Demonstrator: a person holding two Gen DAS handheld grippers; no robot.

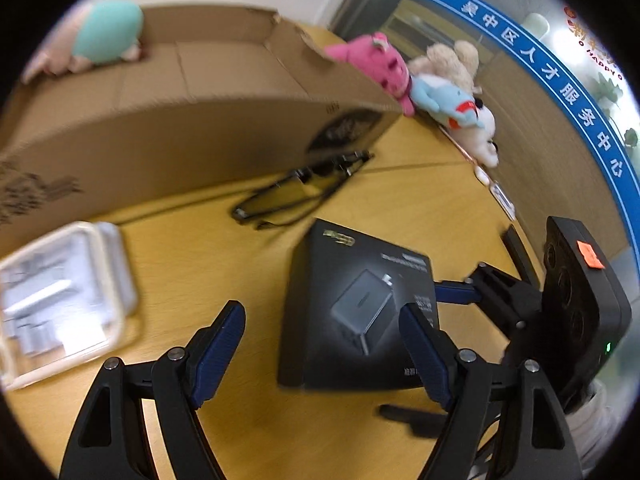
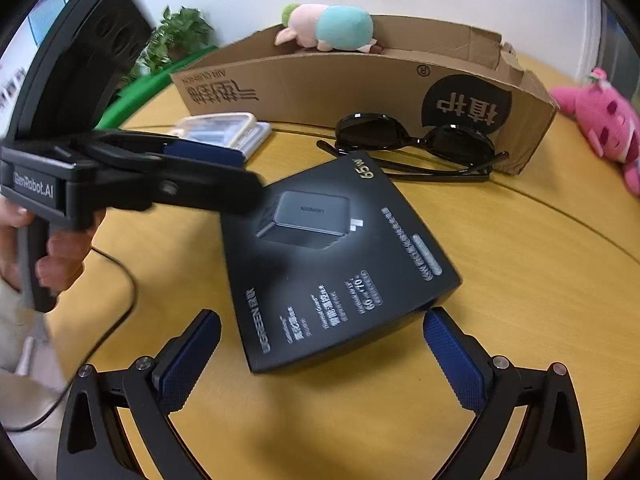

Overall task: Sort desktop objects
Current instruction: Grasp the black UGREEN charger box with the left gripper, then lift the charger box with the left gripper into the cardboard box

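A black charger box (image 1: 356,312) (image 2: 336,260) lies flat on the yellow table. My left gripper (image 1: 320,344) is open above the table, with the box's left part between its fingers. My right gripper (image 2: 322,340) is open just short of the box's near edge; it also shows in the left wrist view (image 1: 480,292) at the box's right side. Black sunglasses (image 1: 296,188) (image 2: 416,144) lie in front of the low cardboard box (image 1: 192,92) (image 2: 360,80). A clear plastic case (image 1: 56,300) (image 2: 224,130) lies at the left.
A teal and pink plush (image 1: 104,36) (image 2: 332,28) rests in the cardboard box. A pink plush (image 1: 380,64) (image 2: 604,120) and other soft toys (image 1: 460,100) lie at the table's far edge. A black cable (image 2: 120,300) trails on the table at the left.
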